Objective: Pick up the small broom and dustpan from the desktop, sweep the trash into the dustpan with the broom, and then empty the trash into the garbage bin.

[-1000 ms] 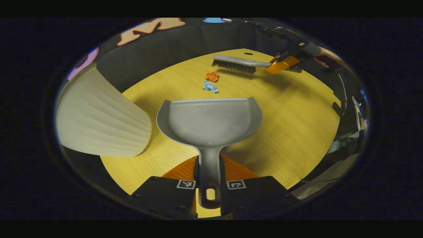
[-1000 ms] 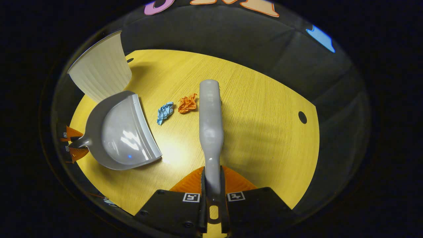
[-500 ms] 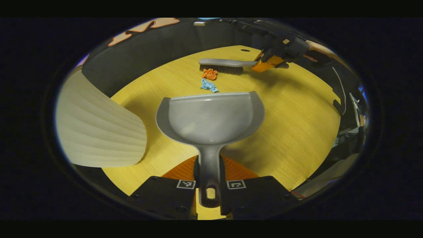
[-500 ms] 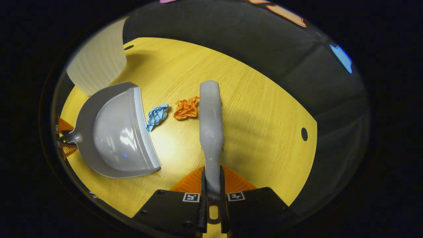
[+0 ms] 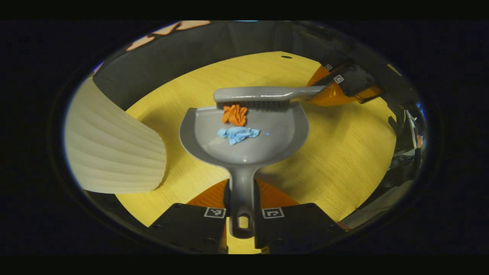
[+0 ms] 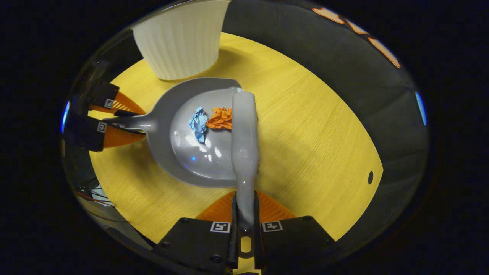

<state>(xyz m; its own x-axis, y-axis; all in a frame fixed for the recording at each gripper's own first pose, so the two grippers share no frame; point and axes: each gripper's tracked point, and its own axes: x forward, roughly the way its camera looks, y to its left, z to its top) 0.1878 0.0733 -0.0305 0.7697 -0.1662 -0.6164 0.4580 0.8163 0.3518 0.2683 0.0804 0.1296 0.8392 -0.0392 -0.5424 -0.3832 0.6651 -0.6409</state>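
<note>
Right hand-held gripper around broom, across dustpan mouth.

No words, brand names or numbers could be read on anything. The only signs were small square black-and-white code markers, one on each finger block of the left hand-held gripper and of the right hand-held gripper; they were patterns, not text. The dustpan and the brush bore no legible marking.
</note>
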